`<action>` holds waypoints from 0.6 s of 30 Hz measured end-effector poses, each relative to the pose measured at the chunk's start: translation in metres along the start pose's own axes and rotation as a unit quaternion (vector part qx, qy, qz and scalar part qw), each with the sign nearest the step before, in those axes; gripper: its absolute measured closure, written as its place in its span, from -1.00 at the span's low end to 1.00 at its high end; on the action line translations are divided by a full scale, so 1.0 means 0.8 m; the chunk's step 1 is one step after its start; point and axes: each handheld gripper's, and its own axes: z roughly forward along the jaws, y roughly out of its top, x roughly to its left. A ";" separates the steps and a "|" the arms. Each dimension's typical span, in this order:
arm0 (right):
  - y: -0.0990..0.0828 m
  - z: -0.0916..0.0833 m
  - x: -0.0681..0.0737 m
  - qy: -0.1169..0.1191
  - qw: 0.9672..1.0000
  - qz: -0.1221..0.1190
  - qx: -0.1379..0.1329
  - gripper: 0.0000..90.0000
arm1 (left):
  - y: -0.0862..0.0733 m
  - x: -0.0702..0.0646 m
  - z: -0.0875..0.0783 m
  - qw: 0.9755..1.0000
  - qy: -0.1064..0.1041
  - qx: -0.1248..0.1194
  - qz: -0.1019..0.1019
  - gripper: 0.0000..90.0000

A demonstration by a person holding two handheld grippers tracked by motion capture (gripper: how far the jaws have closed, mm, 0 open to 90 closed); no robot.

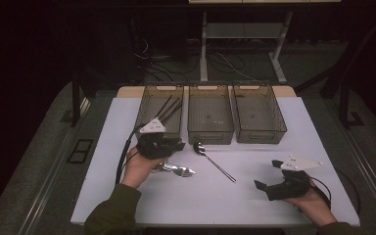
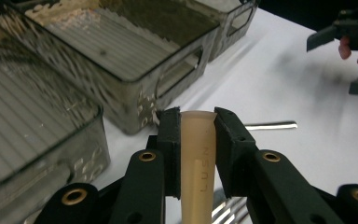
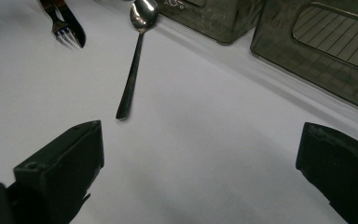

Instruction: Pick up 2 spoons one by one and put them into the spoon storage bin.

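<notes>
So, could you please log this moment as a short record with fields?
surface: white table
bins: three clear bins in a row at the far edge
left gripper: shut on a cream-handled fork, tines above the table
right gripper: open, holding nothing, low over the table
loose item: spoon on the table in front of the middle bin

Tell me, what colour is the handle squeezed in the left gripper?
The handle is a pale cream-beige, best seen in the left gripper view.
</notes>
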 end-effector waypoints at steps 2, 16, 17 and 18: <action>0.000 0.000 0.000 0.000 1.000 -0.001 0.001 -0.98 | 0.006 0.000 0.005 1.000 -0.001 0.000 0.000 0.61; 0.000 -0.001 0.001 0.001 1.000 -0.001 0.000 -0.98 | 0.054 0.006 0.044 1.000 -0.002 0.000 0.018 0.61; 0.000 -0.001 0.001 0.002 1.000 0.000 0.000 -0.98 | 0.057 0.005 0.047 1.000 -0.001 -0.007 0.010 0.61; 0.000 -0.001 0.001 0.002 1.000 -0.001 0.000 -0.98 | 0.060 0.006 0.050 1.000 0.000 -0.008 0.009 0.61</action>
